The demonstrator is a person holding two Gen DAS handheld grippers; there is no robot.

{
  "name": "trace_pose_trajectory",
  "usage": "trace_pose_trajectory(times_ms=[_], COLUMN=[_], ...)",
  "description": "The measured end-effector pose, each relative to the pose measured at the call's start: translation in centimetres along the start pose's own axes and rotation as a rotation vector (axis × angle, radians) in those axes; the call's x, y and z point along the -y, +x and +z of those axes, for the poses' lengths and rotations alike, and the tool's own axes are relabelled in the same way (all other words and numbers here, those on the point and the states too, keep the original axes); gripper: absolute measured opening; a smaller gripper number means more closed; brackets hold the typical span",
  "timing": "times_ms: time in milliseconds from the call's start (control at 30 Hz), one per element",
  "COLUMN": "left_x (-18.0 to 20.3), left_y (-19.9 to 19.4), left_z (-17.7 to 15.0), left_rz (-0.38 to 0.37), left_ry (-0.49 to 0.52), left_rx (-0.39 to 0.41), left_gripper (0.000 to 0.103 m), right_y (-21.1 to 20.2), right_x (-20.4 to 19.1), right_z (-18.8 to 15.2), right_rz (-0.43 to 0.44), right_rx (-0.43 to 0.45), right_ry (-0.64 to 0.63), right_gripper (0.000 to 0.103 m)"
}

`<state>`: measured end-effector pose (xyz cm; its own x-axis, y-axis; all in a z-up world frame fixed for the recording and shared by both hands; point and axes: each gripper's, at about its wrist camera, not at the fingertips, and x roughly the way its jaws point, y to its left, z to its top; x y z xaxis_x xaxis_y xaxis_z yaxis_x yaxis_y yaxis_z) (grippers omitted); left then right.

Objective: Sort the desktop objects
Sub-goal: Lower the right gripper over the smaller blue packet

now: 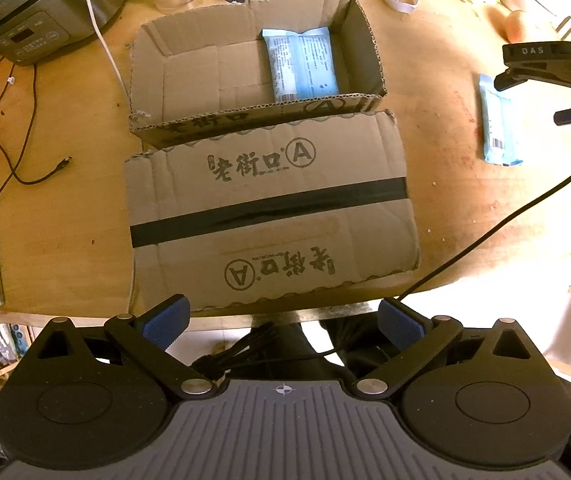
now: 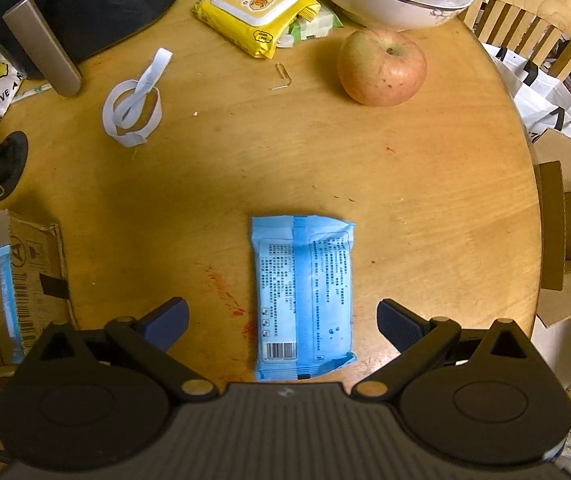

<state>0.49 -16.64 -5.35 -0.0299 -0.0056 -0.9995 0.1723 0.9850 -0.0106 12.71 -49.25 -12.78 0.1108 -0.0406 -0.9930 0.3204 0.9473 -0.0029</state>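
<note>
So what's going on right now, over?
Both grippers open, left gripper and right gripper empty. Right lined up over blue packet on table. Another packet already in cardboard box. Nothing blocking.

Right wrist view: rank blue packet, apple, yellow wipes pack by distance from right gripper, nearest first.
1. blue packet: lying flat between the open fingers of the right gripper.
2. apple: farther up the table, to the right.
3. yellow wipes pack: farthest, top centre, left of the apple.
</note>
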Motion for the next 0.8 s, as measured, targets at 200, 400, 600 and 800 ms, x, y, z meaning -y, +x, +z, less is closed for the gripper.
trace_pose_trajectory(times_ms=[200,400,600,800], left_x=[0.1,0.2,0.3,0.3], left_y=[0.0,0.0,0.1,0.2], left_z=[-0.1,-0.2,-0.2,-0.4], left_rz=[0.0,0.004,0.005,0.006], left_ry=[0.002,0.0,0.0,-0.003], left_rx=[-0.001,-0.003,-0.005,-0.008], left_gripper=[0.103,0.103,0.103,0.103], right_y=[0.3,0.6,1.3,2.7], right_x=[0.5,0.8,0.7,0.7], right_z=[0.0,-0.1,-0.1,-0.1], right_rz=[-0.004,0.006,0.018,0.022], right_rx=[-0.003,0.001,0.008,0.001], right_ry=[0.002,0.002,-0.003,-0.011], right_gripper=[0.103,0.103,0.103,0.103])
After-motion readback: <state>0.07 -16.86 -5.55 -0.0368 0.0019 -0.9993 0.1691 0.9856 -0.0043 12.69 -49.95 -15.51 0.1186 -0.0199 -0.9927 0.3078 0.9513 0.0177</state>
